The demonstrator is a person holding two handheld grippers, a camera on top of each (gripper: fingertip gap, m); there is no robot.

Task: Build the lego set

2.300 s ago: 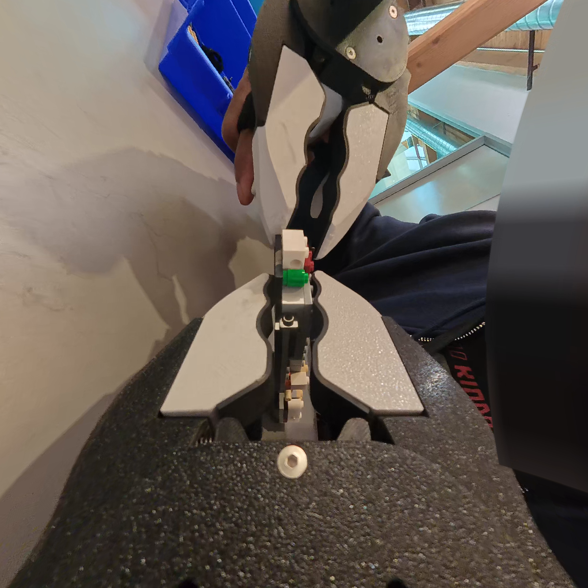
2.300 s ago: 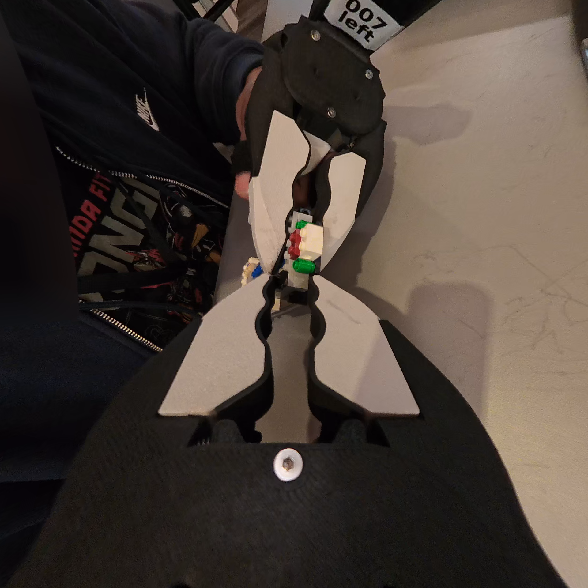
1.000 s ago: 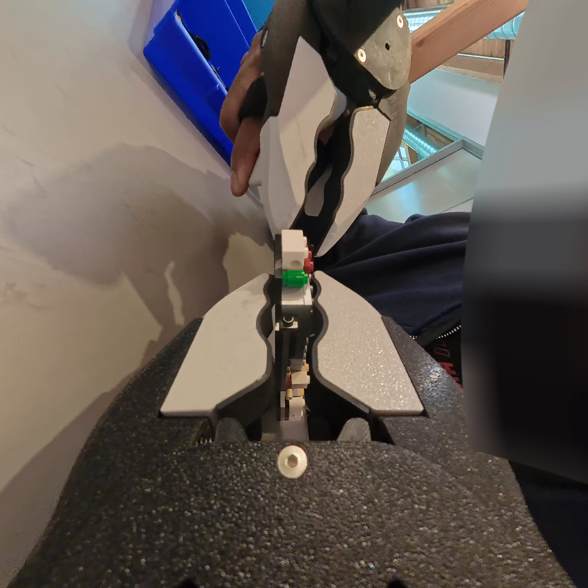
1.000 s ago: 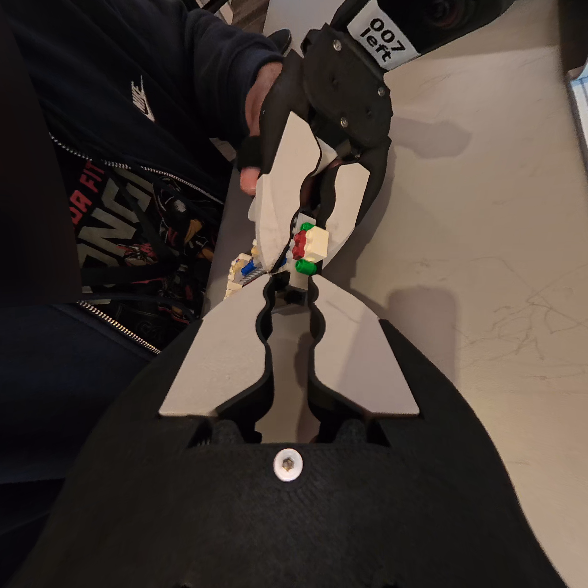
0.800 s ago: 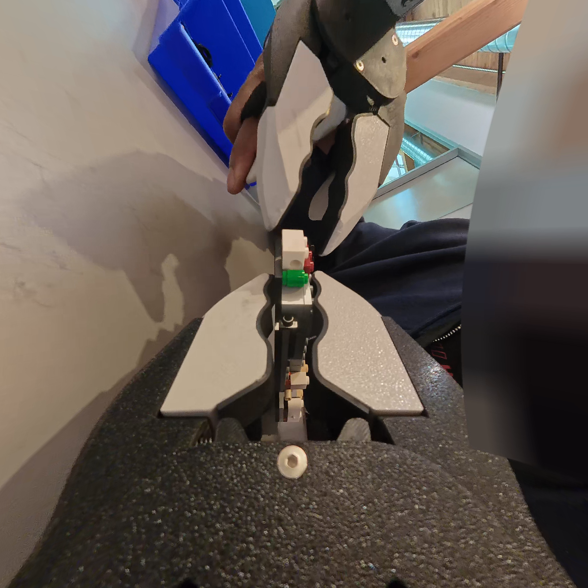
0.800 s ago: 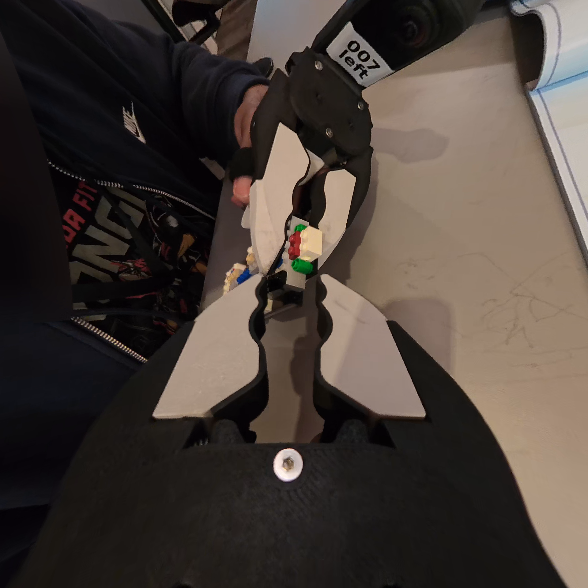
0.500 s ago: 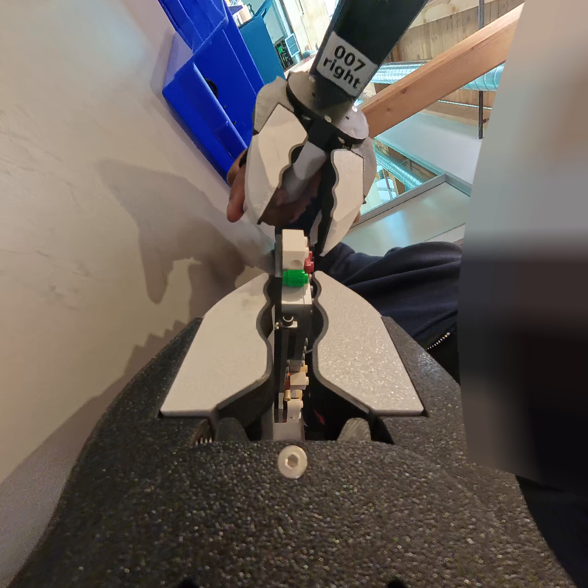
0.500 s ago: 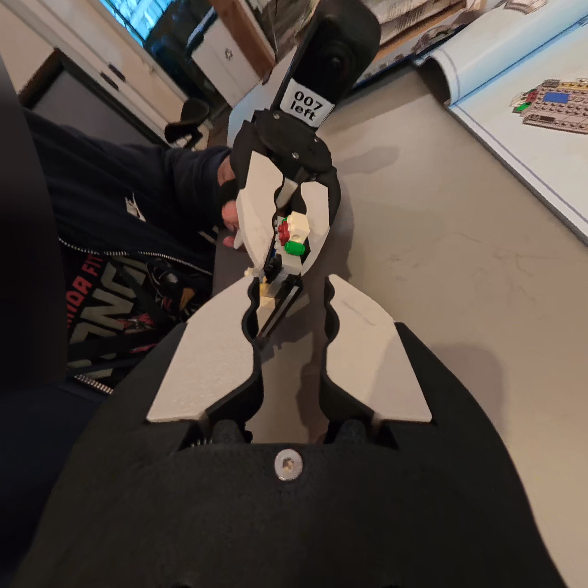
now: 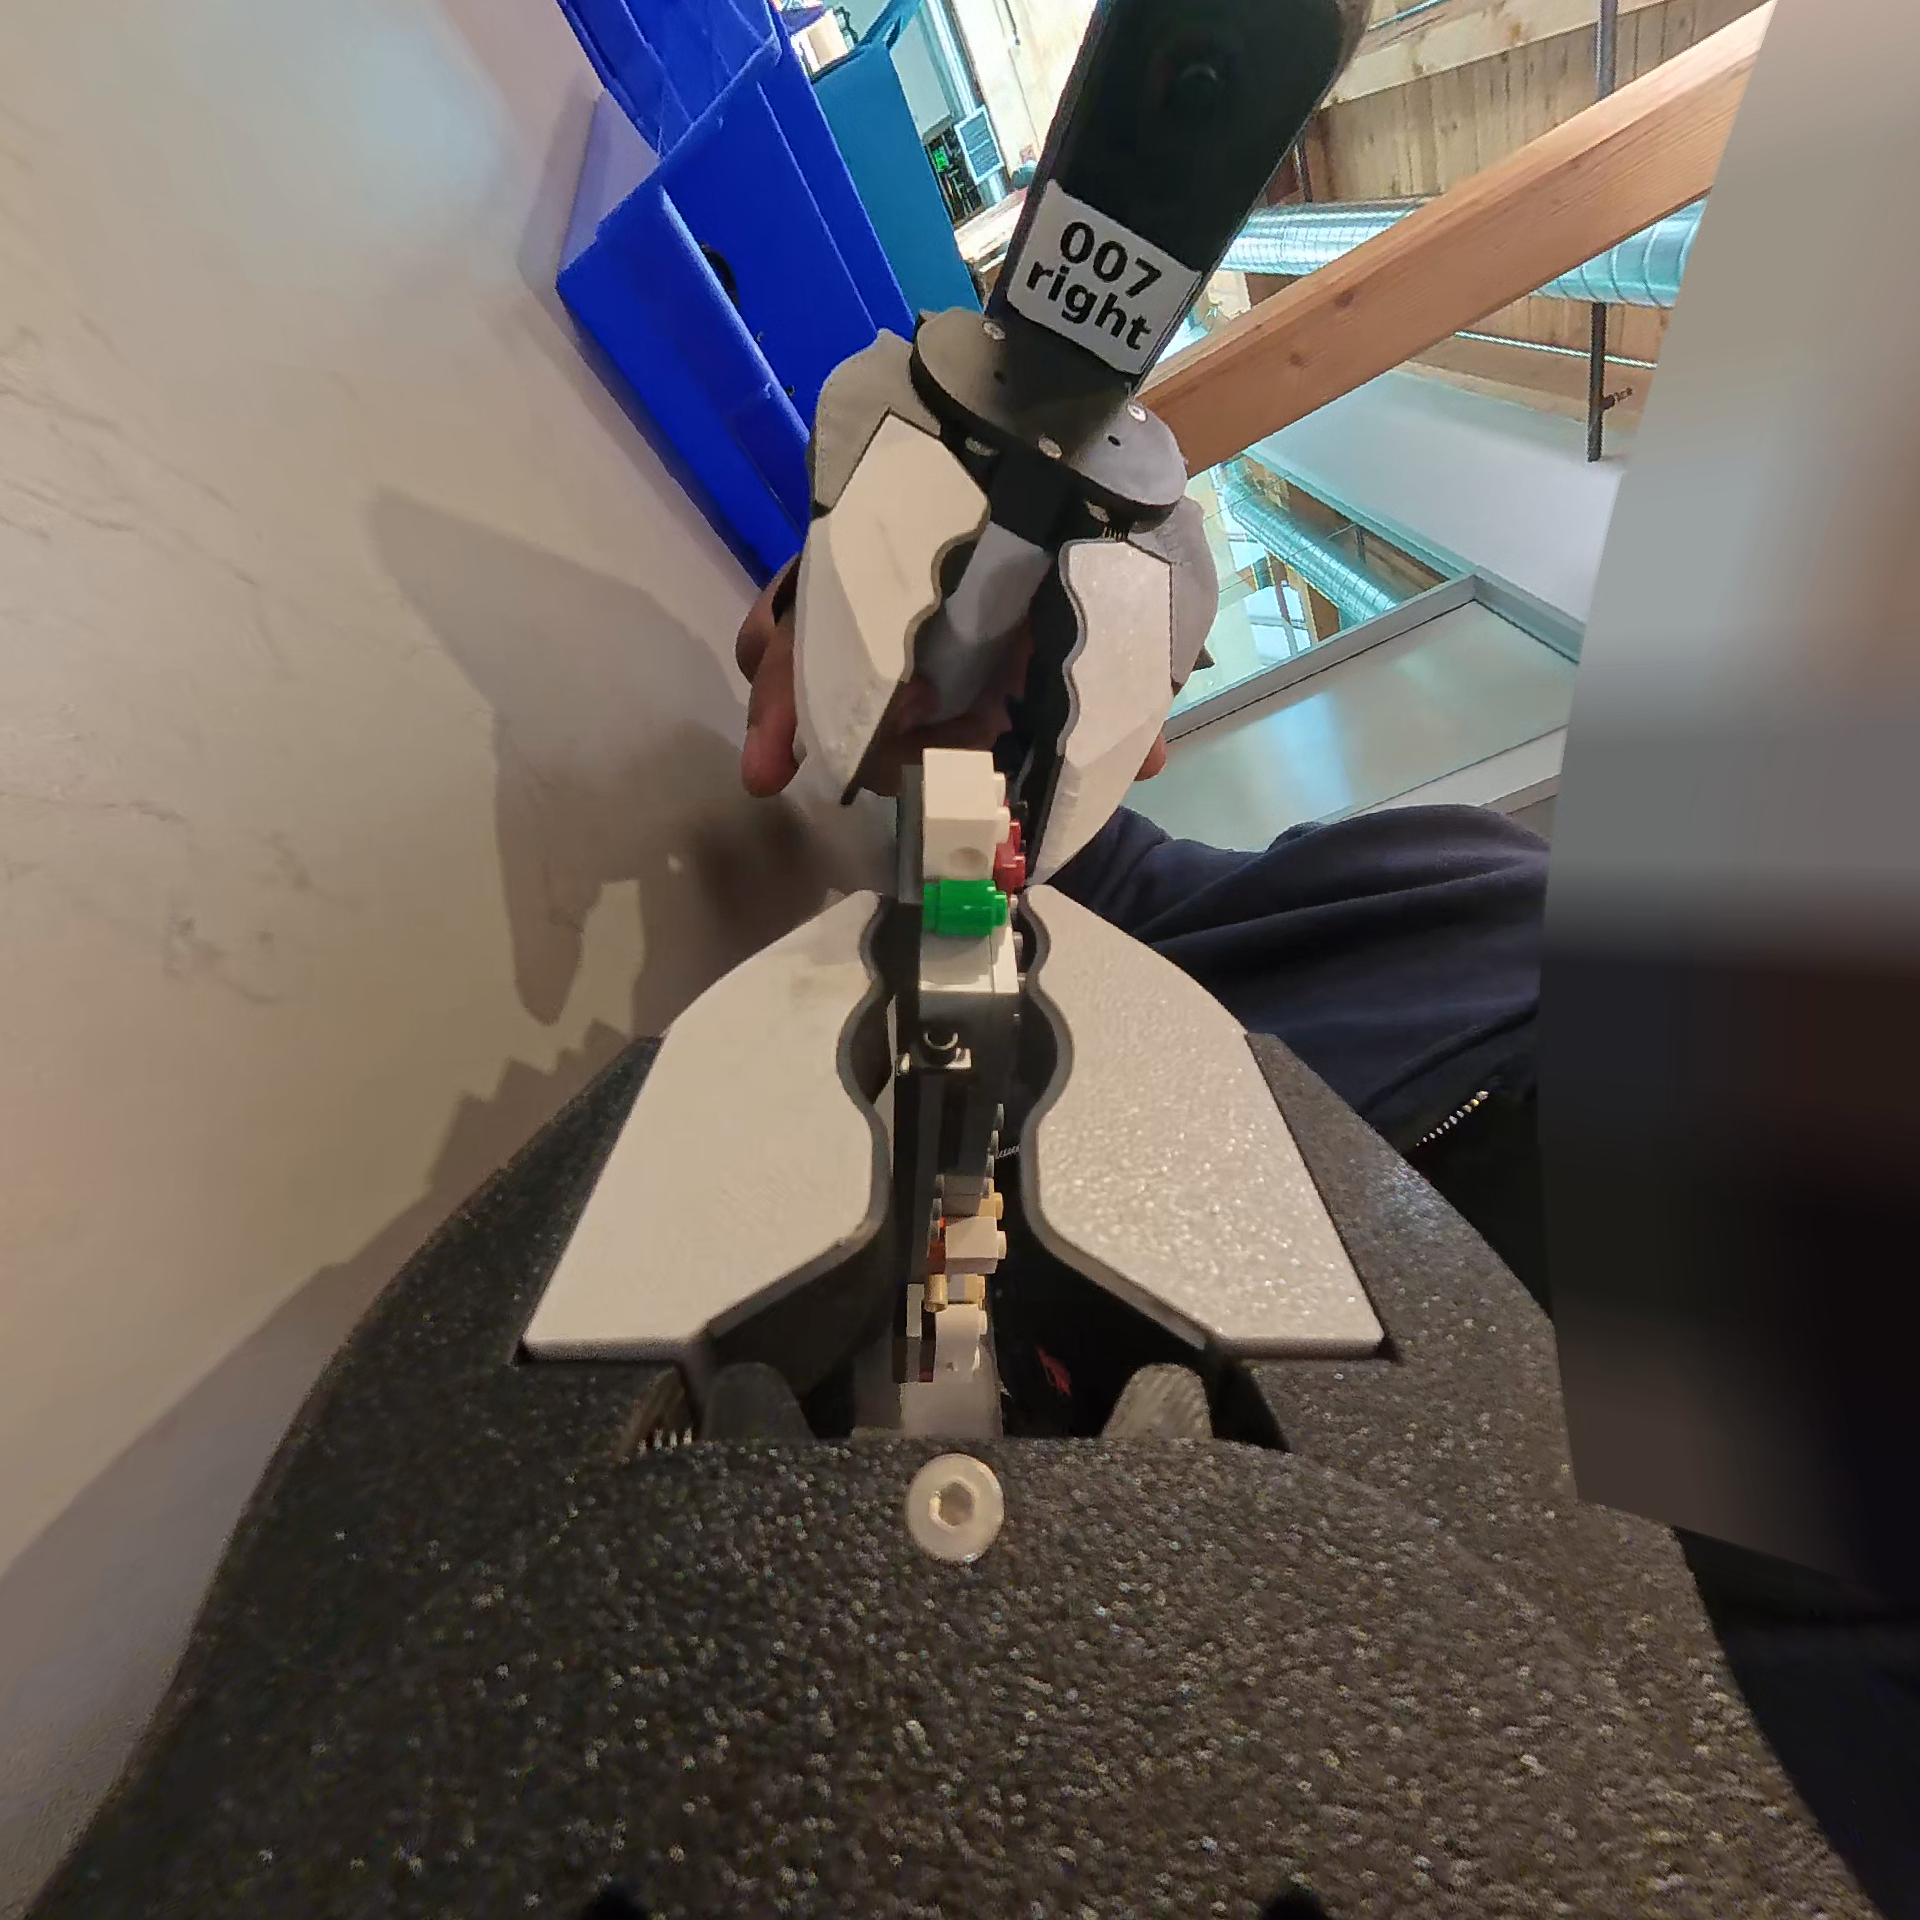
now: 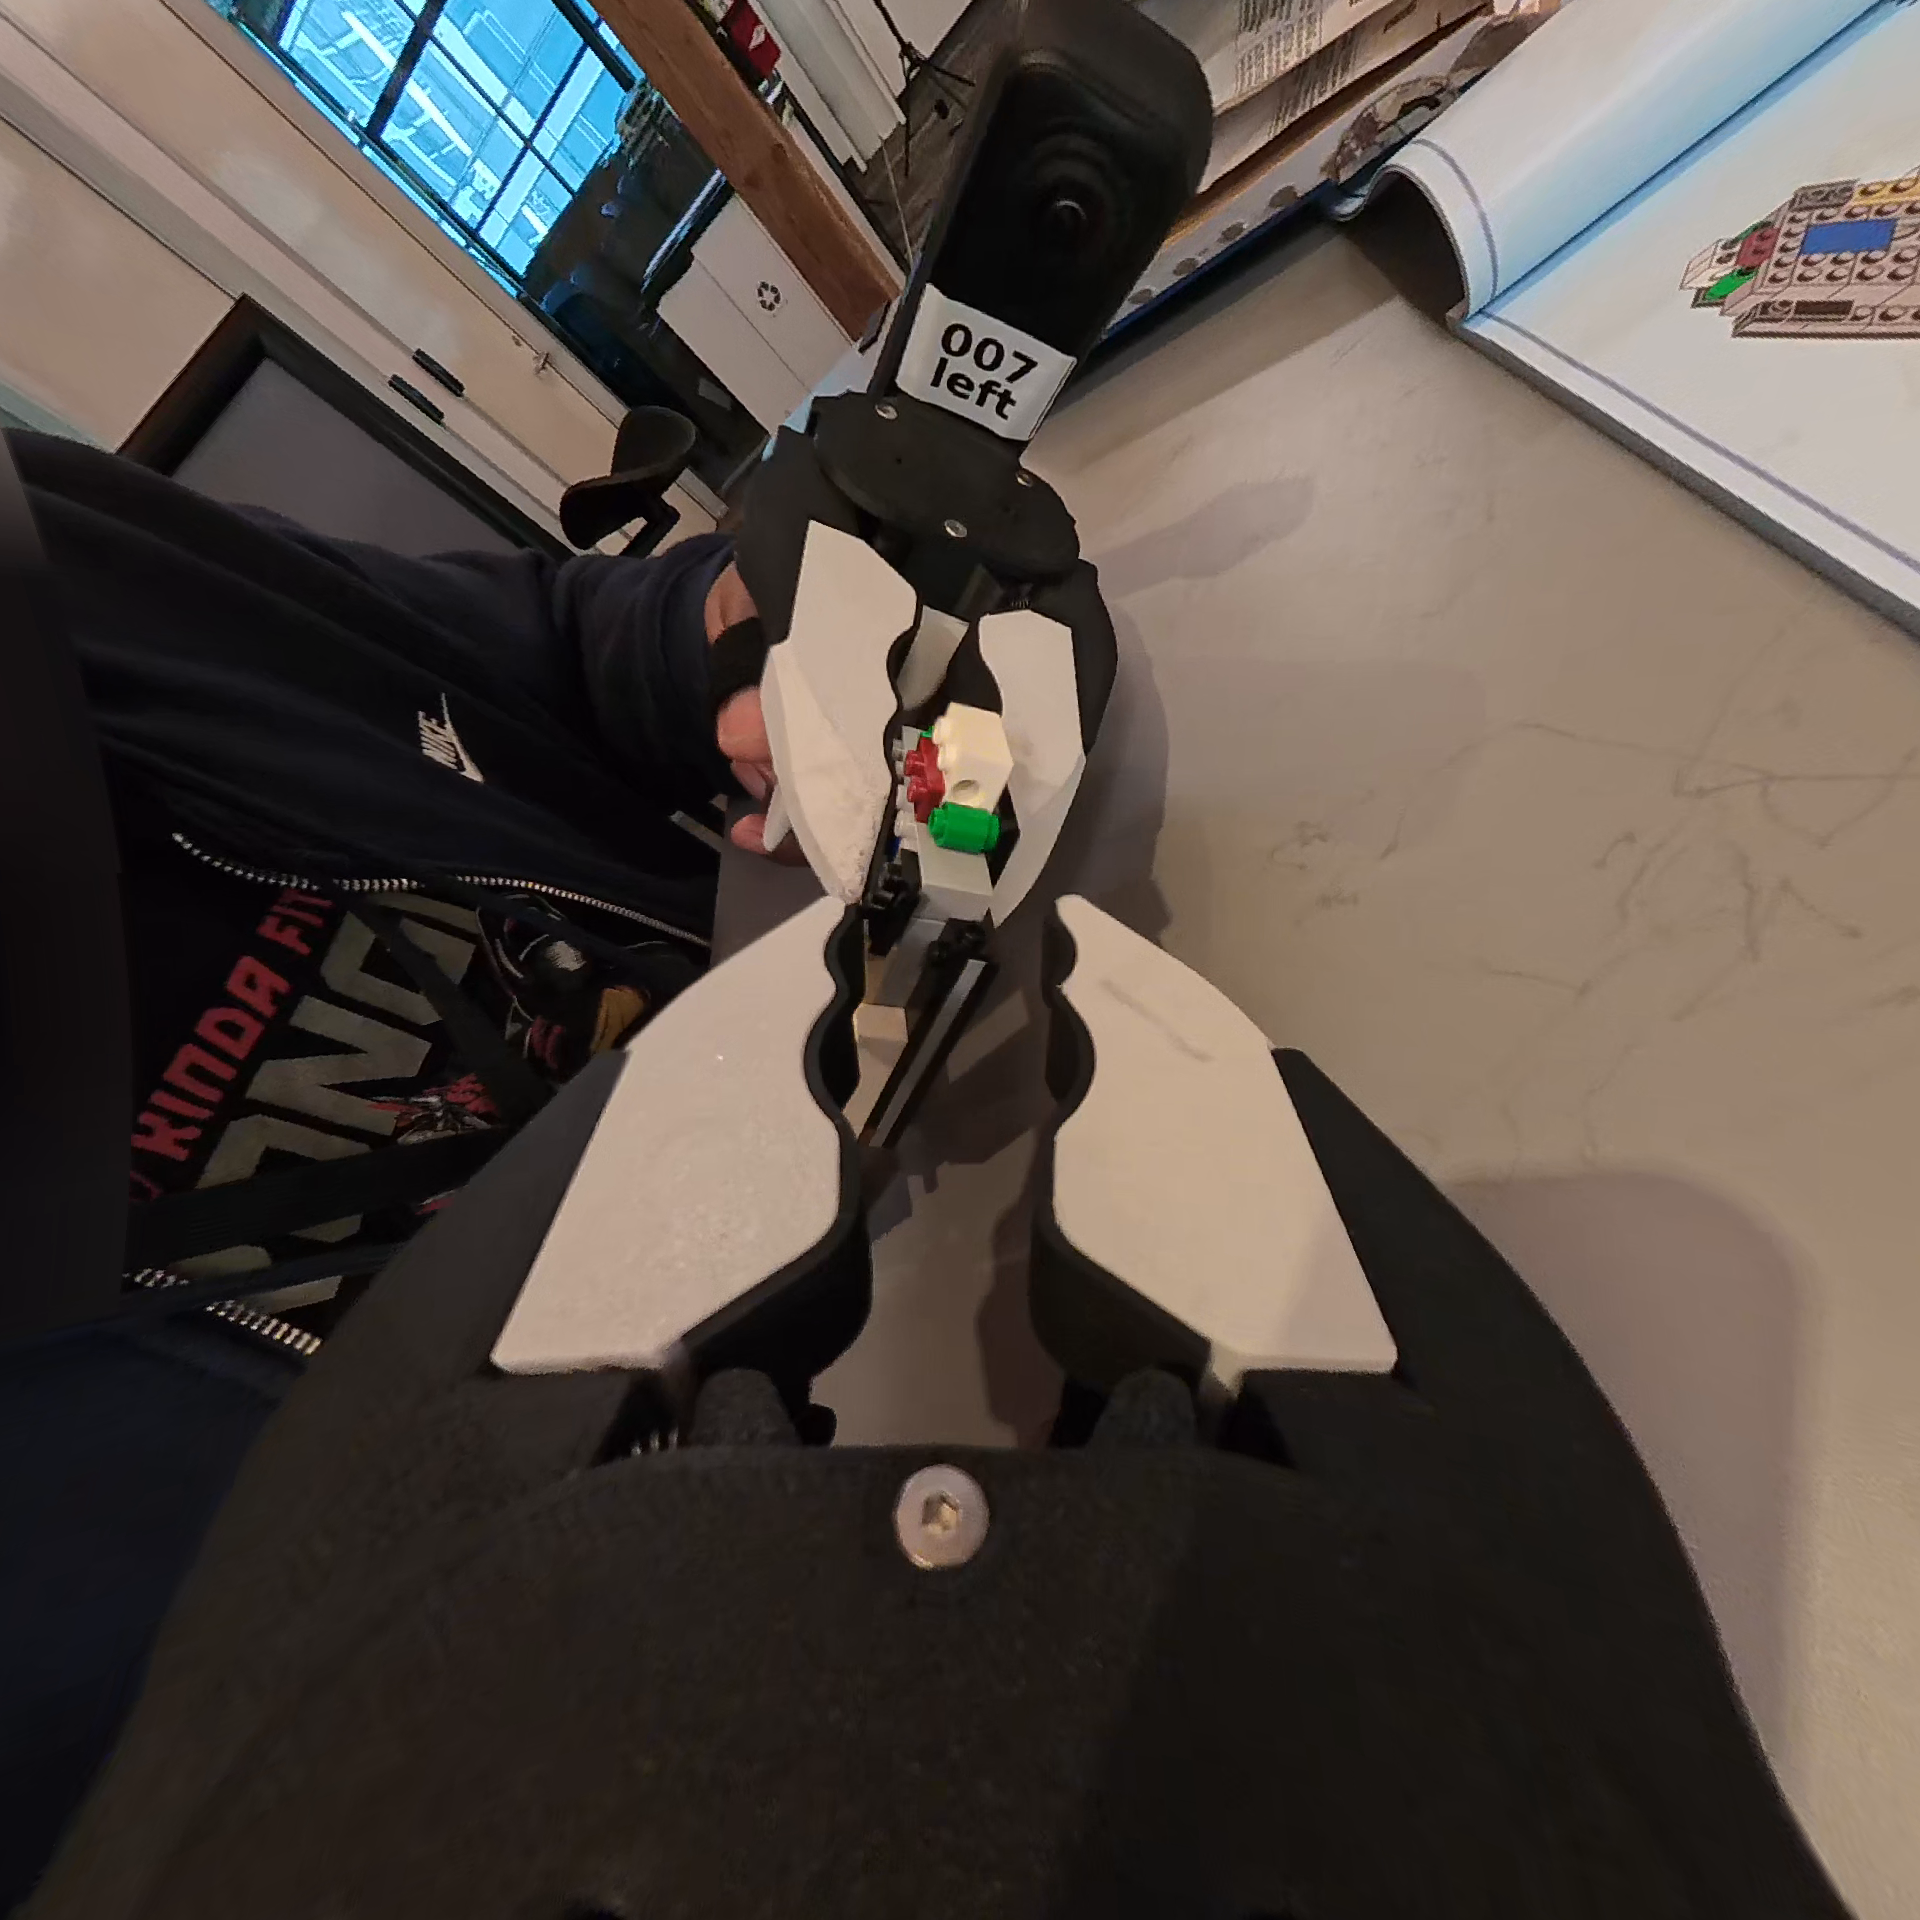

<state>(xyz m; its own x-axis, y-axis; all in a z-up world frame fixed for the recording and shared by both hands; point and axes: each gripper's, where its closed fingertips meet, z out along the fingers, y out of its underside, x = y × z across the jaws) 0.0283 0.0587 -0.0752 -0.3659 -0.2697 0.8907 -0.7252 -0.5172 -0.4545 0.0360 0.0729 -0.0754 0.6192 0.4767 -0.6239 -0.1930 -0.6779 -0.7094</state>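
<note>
- A pale marbled desk (image 10: pixel 1558 727) carries an open instruction booklet (image 10: pixel 1714 343) and blue bins (image 9: pixel 707 281); windows (image 10: pixel 468 114) lie beyond.
- The left gripper (image 9: pixel 956 914) fingers clamp a brick model (image 9: pixel 961 883).
- The right gripper (image 10: pixel 951 925), clamped on the model a second earlier, now stands with fingers parted, tips beside it.

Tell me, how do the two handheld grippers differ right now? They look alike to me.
The left gripper is clamped on a small brick model, its fingers pressing both sides; the right gripper grips nothing, its fingers standing apart. The left gripper's fingers enclose the model; the right gripper's tips only reach its end. Both share pale fingers, black bodies and a white label, and point at each other over the pale table.
</note>
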